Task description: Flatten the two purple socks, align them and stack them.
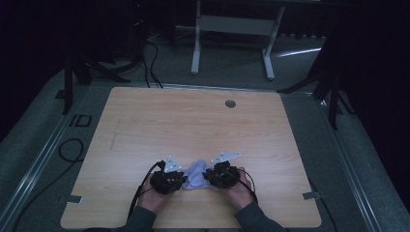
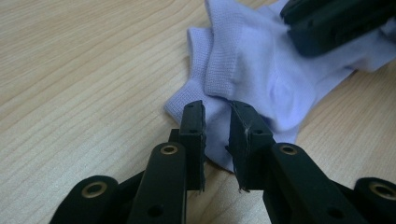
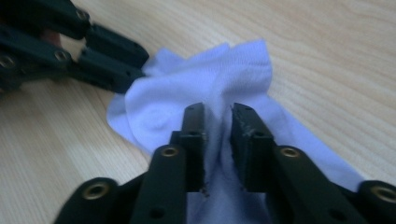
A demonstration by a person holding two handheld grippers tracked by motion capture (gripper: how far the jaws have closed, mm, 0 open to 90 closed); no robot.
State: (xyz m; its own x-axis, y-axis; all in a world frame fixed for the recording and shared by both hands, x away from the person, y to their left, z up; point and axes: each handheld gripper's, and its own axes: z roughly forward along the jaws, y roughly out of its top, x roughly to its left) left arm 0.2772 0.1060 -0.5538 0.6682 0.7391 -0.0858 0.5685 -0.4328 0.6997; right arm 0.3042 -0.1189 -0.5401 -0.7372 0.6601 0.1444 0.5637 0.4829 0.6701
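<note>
A pale lilac ankle sock (image 1: 196, 175) lies crumpled on the wooden table (image 1: 193, 121) near its front edge, between the two hand-held grippers. My left gripper (image 1: 184, 180) comes at it from the left. In the left gripper view its jaws (image 2: 217, 116) stand a little apart over the sock's (image 2: 261, 70) near edge, with cloth showing in the gap. My right gripper (image 1: 206, 177) comes from the right. Its jaws (image 3: 218, 116) are slightly parted with a raised fold of the sock (image 3: 196, 84) between them, not squeezed.
A round grommet (image 1: 230, 103) is set in the table's far side. Beyond the table stands a white frame (image 1: 232, 29) on the floor, and cables (image 1: 70, 150) lie to the left. Dark stands flank both back corners.
</note>
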